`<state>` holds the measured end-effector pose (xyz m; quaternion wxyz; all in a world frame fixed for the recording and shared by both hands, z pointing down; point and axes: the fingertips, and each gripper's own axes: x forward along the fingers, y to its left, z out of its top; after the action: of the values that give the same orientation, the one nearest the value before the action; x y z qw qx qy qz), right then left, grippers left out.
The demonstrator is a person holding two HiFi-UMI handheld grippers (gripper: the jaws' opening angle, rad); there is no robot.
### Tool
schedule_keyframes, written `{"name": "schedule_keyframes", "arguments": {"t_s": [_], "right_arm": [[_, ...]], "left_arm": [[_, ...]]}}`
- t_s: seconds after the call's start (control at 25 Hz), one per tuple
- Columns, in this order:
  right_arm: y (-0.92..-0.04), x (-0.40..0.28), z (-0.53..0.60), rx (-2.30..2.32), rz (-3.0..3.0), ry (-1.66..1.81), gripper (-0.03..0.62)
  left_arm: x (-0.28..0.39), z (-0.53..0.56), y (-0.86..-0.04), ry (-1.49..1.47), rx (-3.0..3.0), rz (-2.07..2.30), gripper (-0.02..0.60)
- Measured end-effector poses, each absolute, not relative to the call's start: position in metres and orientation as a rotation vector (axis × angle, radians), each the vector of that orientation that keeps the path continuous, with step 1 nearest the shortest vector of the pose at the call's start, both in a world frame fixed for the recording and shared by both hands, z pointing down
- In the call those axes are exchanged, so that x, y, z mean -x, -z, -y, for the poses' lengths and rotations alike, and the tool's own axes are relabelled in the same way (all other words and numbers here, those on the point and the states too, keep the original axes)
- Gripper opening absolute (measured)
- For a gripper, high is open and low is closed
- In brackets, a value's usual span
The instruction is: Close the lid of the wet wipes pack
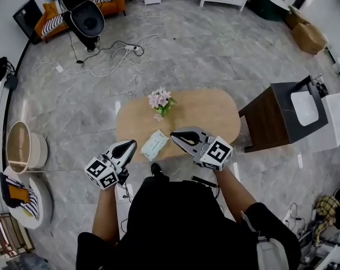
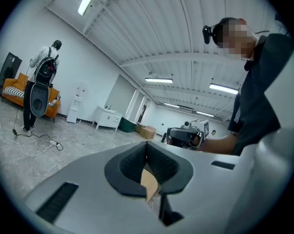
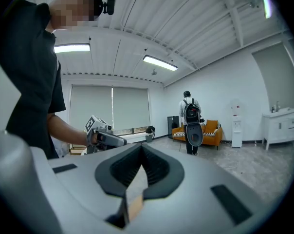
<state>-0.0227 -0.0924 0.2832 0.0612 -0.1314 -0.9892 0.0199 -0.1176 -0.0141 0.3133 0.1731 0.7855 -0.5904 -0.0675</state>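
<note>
Lying on worktop [image 1: 215, 114]: wet wipes pack [image 1: 154, 144], lid possibly open; left tool [image 1: 131, 144], right tool [image 1: 173, 134] (both empty) pressed together, flanking it.

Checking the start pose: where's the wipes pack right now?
Head view: the wet wipes pack lies at the table's near edge, between the left gripper and right gripper, below the flowers.

The oval pale wooden tabletop [image 1: 206, 114] looks smooth and matt, over a glossy grey marble-patterned floor [image 1: 215, 44]. The white-and-green wet wipes pack [image 1: 154, 144] at its front edge looks like soft plastic film. The grey left gripper [image 2: 147, 144] and grey right gripper [image 3: 140, 146] are matt plastic with ribbed black pads.
</note>
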Motion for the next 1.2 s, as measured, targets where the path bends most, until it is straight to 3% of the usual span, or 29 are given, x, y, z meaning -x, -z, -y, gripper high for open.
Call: {"name": "schedule_keyframes", "arguments": {"t_s": [0.32, 0.56, 1.2], "right_arm": [[-0.304, -0.081, 0.063, 0.399, 3.007, -0.166, 0.01], [-0.318, -0.123, 0.036, 0.417, 3.021, -0.258, 0.009], [-0.303, -0.131, -0.023, 0.417, 3.016, -0.208, 0.009]], "left_arm": [[0.031, -0.01, -0.312, 0.257, -2.162, 1.689, 0.015], [-0.018, -0.035, -0.316, 0.194, -2.149, 1.668, 0.015], [-0.035, -0.083, -0.304, 0.199, -2.28, 1.684, 0.015]]}}
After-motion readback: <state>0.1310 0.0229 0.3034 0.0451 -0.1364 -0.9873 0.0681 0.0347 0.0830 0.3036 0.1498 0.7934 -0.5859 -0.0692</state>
